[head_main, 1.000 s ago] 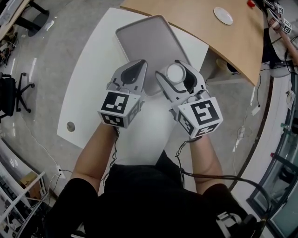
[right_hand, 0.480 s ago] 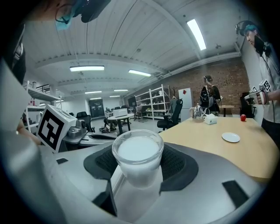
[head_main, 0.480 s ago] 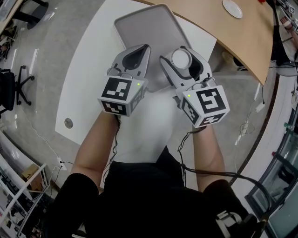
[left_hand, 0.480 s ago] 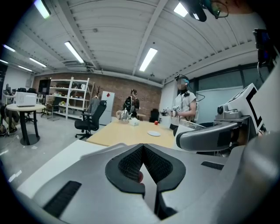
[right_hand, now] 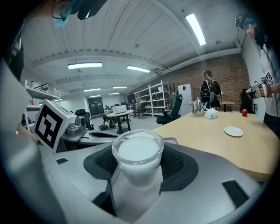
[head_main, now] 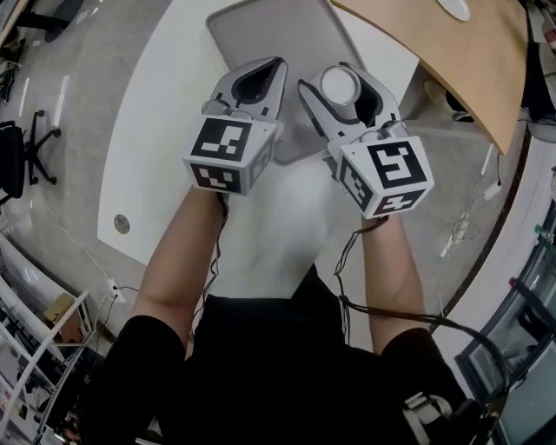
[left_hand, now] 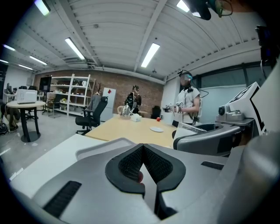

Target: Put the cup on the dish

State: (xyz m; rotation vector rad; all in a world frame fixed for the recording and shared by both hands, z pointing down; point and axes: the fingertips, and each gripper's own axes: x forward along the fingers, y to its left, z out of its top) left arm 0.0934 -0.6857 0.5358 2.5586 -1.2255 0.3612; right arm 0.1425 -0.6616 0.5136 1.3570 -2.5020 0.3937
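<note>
From the head view: both grippers are held out over the near edge of the white table (head_main: 165,130). The right gripper (head_main: 340,87) has the cup (head_main: 338,84) clamped between its jaws, mouth up, held above the table beside the grey tray (head_main: 261,30). The left gripper (head_main: 258,80) sits just to its left, pinched shut and carrying nothing. Up at the top right corner, on the wooden table (head_main: 469,61), there's a sliver of white at the frame edge, and that looks like the dish (head_main: 458,7), well apart from the cup.

Over to the left gripper view: the ribbed pads meet at their tips with nothing held. A small reddish spot shows low between them, and I can't tell what it is. Beyond the jaws, the tray's rim (left_hand: 103,146), then the wooden table and the dish (left_hand: 156,129) lying on it, bare. A person (left_hand: 188,103) stands beyond it.

Now the right gripper view: the cup (right_hand: 138,155) fills the middle, upright, white inside a clear rim, pads pressed to both its sides. The dish (right_hand: 233,131) lies off to the right on the wooden top, with nothing on it.

So where are we? By my read, the grasp is made and the cup is in the air. What's left is carrying it across to the wooden table, lowering it on the dish and letting go.
</note>
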